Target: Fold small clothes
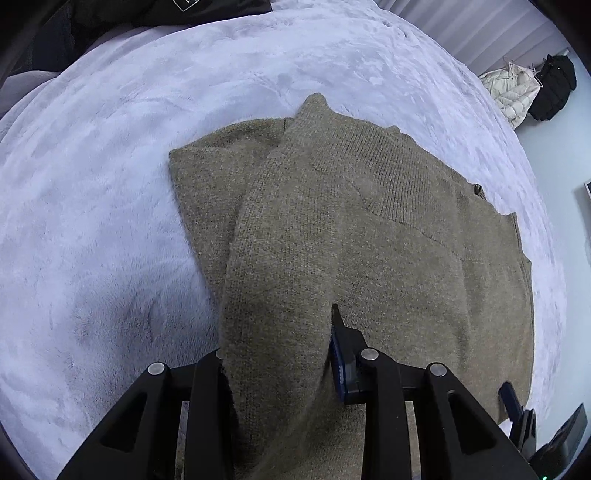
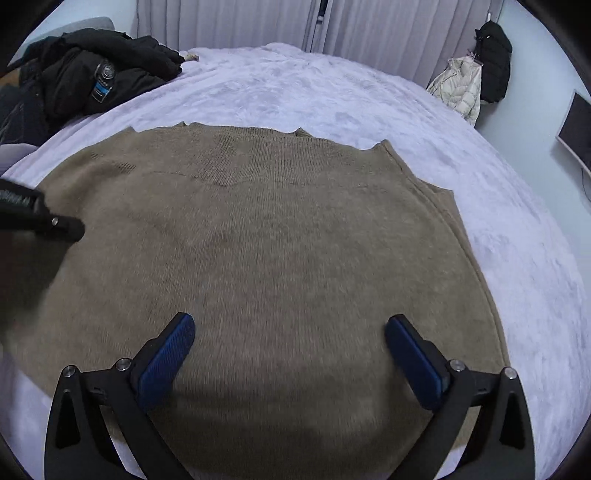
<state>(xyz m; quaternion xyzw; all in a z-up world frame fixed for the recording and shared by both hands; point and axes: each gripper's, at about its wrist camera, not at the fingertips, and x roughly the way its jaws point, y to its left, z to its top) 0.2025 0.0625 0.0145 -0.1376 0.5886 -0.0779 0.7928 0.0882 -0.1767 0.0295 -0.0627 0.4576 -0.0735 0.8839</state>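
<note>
An olive-brown knit sweater [image 2: 280, 229] lies spread flat on the pale lilac fluffy bed cover [image 2: 332, 96], neckline toward the far side. My left gripper [image 1: 277, 354] is shut on a long fold of the sweater [image 1: 295, 229], likely a sleeve. The fold runs up between its fingers, and one blue pad [image 1: 338, 356] presses on the knit. In the right wrist view the left gripper [image 2: 40, 218] shows at the sweater's left edge. My right gripper [image 2: 290, 321] hovers open and wide over the sweater's near part, with nothing between its blue pads [image 2: 170, 350].
A black jacket [image 2: 92, 70] is heaped at the bed's far left. A cream puffer coat [image 2: 461, 88] and a black coat [image 2: 495, 59] hang at the far right by the grey curtains [image 2: 240, 22]. A dark screen [image 2: 580, 129] is on the right wall.
</note>
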